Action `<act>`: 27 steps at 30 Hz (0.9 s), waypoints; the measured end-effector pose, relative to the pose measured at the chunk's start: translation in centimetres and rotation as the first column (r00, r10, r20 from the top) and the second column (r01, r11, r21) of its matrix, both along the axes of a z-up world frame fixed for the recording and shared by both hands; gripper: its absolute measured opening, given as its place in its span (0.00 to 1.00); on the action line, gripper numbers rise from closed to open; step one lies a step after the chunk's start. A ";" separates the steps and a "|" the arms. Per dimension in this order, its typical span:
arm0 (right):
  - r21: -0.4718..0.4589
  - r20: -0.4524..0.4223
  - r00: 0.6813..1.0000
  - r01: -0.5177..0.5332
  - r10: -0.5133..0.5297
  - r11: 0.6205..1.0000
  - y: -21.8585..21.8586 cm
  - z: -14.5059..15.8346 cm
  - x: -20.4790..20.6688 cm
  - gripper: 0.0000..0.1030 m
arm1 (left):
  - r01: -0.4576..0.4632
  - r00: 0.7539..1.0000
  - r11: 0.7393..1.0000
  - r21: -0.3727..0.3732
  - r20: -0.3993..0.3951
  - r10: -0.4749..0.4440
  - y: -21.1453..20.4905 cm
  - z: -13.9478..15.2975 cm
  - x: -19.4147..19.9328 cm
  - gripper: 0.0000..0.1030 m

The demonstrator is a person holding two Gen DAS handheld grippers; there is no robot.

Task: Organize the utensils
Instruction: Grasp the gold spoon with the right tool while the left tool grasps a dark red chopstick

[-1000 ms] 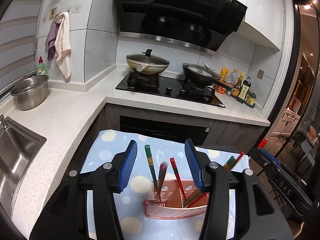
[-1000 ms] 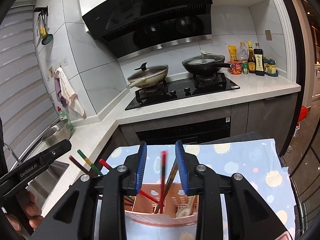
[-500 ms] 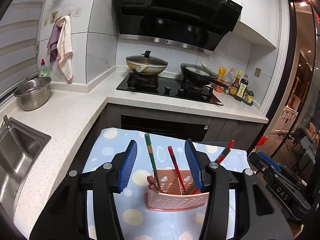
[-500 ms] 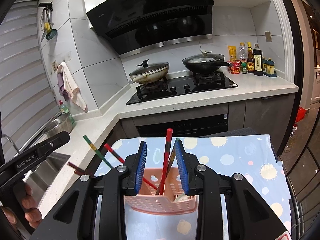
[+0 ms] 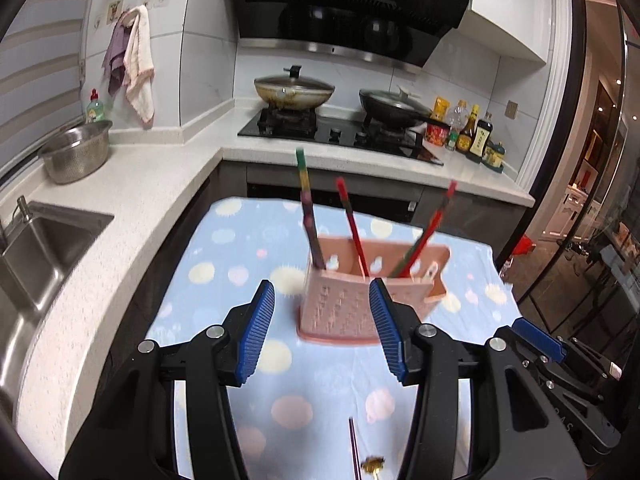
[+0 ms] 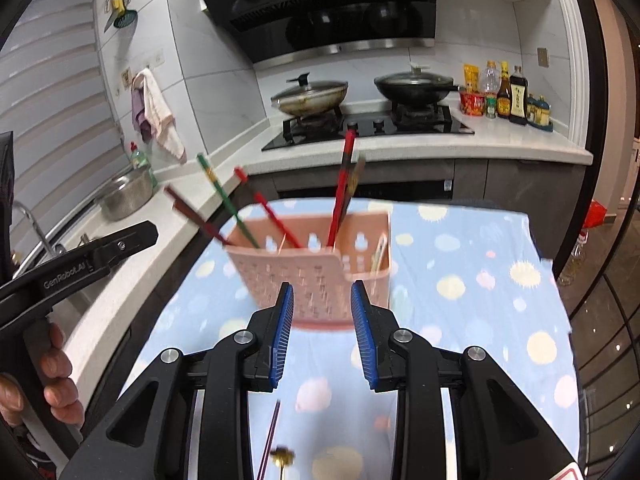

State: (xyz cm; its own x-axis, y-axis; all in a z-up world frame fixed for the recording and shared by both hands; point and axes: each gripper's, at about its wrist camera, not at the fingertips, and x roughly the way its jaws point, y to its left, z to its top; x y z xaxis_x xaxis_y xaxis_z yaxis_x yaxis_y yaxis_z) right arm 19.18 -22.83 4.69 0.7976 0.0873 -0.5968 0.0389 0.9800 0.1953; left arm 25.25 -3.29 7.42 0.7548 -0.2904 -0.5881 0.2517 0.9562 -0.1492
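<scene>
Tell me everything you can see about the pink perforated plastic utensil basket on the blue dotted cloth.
The pink perforated plastic utensil basket is a rectangular holder, seemingly plastic, with slotted walls, a divider forming compartments and a flared base. It stands upright on the blue dotted cloth, ahead of both grippers and untouched by either. Several chopsticks, red, green-banded and dark, lean out of it at different angles. Blur hides finer detail.

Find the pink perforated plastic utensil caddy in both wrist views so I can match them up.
Left wrist view: the pink perforated plastic utensil caddy sits just right of centre, above the claw's blue pads, on the blue dotted cloth.
Right wrist view: the caddy is at centre, directly above the blue pads.
Shared landmark: the lidded beige wok on the black hob behind it.
</scene>
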 end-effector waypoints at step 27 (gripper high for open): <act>0.044 -0.328 0.935 -0.126 0.133 0.991 5.9 -14.1 -11.5 0.27 | 0.011 0.948 0.992 0.128 -0.318 0.030 2.3 -15.3 -12.5 0.45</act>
State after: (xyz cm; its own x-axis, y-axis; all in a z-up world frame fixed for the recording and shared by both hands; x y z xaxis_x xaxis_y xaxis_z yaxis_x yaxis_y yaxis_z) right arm 7.73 -16.90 -9.39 0.5377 0.1925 -0.8209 -0.0221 0.9765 0.2145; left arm 12.79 -0.97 -7.92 0.5242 -0.1918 -0.8297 0.2017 0.9746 -0.0978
